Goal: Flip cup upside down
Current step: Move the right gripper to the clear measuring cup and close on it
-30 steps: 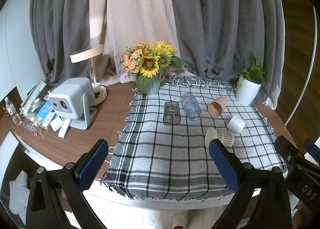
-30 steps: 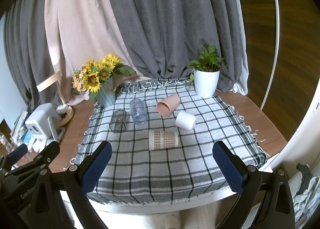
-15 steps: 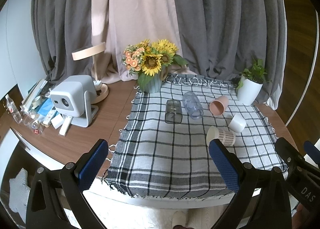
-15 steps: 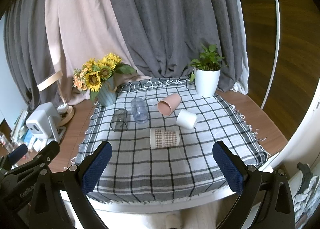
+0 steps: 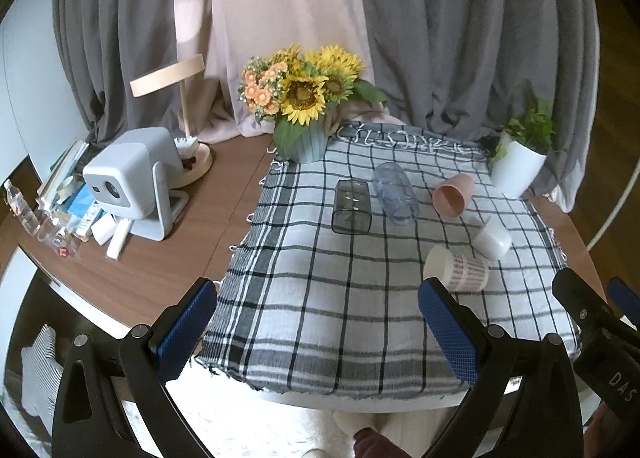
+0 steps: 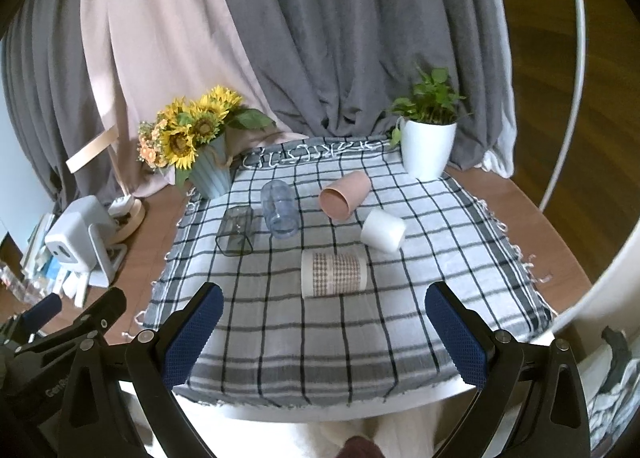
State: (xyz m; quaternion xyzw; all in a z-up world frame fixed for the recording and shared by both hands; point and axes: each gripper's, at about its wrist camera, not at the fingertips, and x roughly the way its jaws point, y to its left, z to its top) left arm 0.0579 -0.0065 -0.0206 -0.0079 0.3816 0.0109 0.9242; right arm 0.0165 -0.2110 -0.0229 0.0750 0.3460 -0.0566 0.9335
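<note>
My right gripper [image 6: 320, 328] hangs at the near edge of the round table, its blue-padded jaws spread wide with nothing between them. I hold it back here so the whole spread of cups shows before I commit. My left gripper [image 5: 316, 332] is just as wide and just as empty, parked beside it.

Straight ahead of the right one lies the white paper cup with the brown houndstooth band [image 6: 334, 273], on its side on the grey-and-white checked cloth [image 6: 280, 354], mouth towards my left. It is the nearest cup, so I judge it the likely first pick.

Just behind it a plain white cup [image 6: 383, 233] lies tipped, then a pink plastic cup [image 6: 344, 194], a clear bluish round tumbler [image 6: 279, 209] and a smoky square glass [image 6: 235, 231], all on their sides and well apart. None is flipped yet.

A sunflower bouquet in a ribbed blue vase [image 6: 192, 142] and a white potted plant [image 6: 428, 138] stand at the far corners, out of reach.
</note>
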